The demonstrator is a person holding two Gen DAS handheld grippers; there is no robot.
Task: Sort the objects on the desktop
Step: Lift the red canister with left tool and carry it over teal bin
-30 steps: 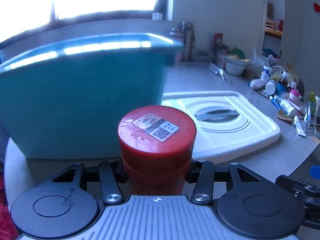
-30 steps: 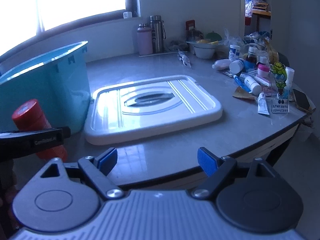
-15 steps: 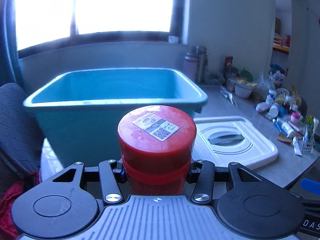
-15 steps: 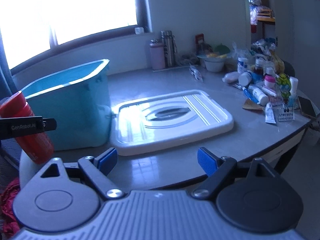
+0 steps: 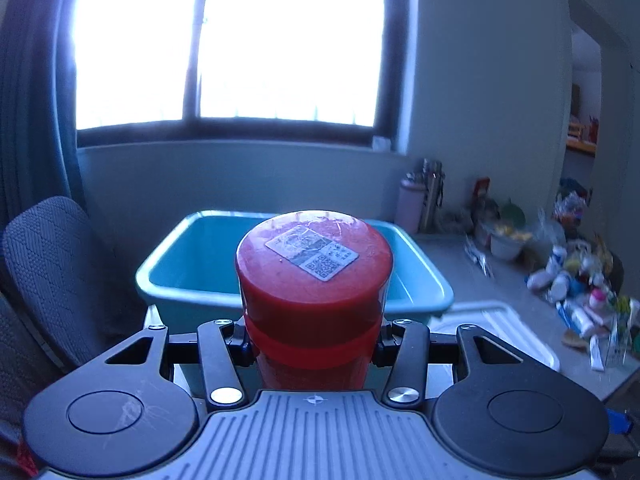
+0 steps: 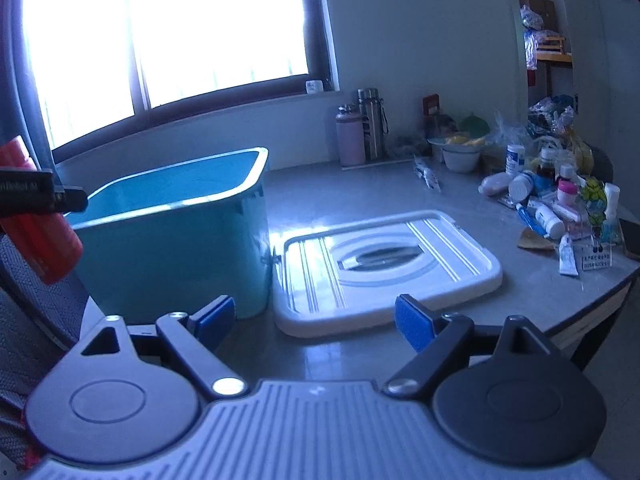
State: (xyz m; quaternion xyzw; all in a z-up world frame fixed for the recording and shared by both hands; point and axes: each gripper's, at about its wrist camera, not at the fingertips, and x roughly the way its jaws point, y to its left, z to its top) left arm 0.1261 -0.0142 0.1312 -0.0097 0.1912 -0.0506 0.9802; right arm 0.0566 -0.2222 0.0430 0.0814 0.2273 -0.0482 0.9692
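My left gripper [image 5: 314, 344] is shut on a red cylindrical canister [image 5: 314, 280] with a QR label on its top. It holds the canister up in the air, in front of and above the open teal bin [image 5: 192, 264]. In the right wrist view the canister [image 6: 38, 236] hangs at the far left, beside the teal bin [image 6: 180, 248]. My right gripper [image 6: 314, 318] is open and empty, with blue pads, near the table's front edge before the white bin lid [image 6: 384, 264].
The white lid [image 5: 504, 328] lies flat right of the bin. A pile of bottles and tubes [image 6: 556, 200] crowds the table's right side. Flasks [image 6: 362, 132] and a bowl [image 6: 460, 156] stand at the back. A grey chair [image 5: 48, 272] is at the left.
My left gripper has risen and drawn back with the canister, so the bin's inside now shows below it. The right gripper has also lifted and pulled back.
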